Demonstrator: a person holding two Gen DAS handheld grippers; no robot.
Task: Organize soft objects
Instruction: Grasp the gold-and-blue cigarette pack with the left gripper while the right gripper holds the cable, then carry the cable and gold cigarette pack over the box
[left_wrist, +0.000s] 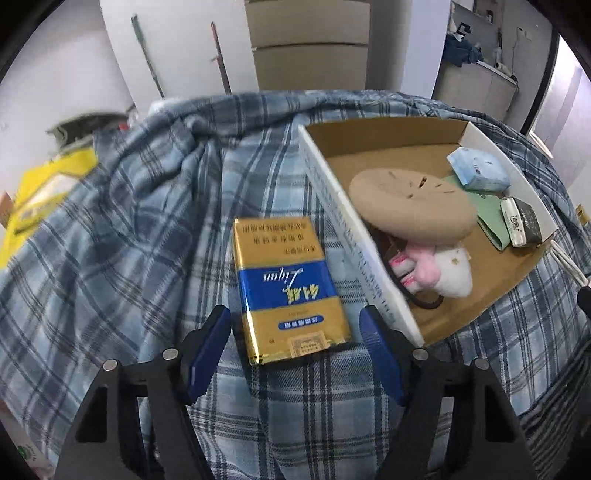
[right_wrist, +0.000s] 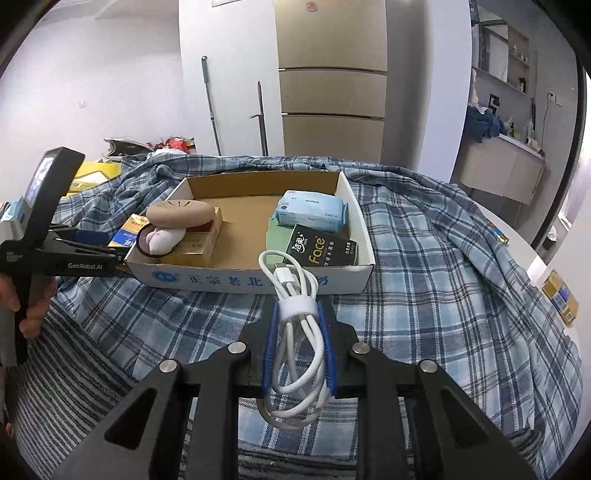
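1. Right gripper (right_wrist: 298, 347): its blue-padded fingers are clamped on a coiled white charging cable bound with a white strap (right_wrist: 297, 332). The grip sits at the strap, which I judge keeps the loops from spilling. The plug end projects forward toward the near wall of the box; the bundle is outside the box.

2. Left gripper (left_wrist: 295, 347): jaws apart, nothing between them. A flat gold-and-blue carton with printed script (left_wrist: 290, 291) lies on the blue plaid cloth (left_wrist: 147, 229) just ahead of the fingers and lined up with the gap. I judge this a pre-grasp stance on the carton.

3. Shallow white cardboard box with a brown interior (right_wrist: 255, 280): it stands directly ahead of the right gripper and to the right of the left gripper.

4. Contents, from the right wrist view:
   - left part: a round tan cushion-like pad (right_wrist: 180, 214) resting on a pink-and-white plush toy (right_wrist: 162, 238) and a gold carton;
   - right part: a pale blue soft tissue pack (right_wrist: 312, 211), a black tissue pack marked "Face" (right_wrist: 321, 247), and a green flat item beneath them.

5. The middle of the box floor is bare, so I judge that the cable's likely destination.
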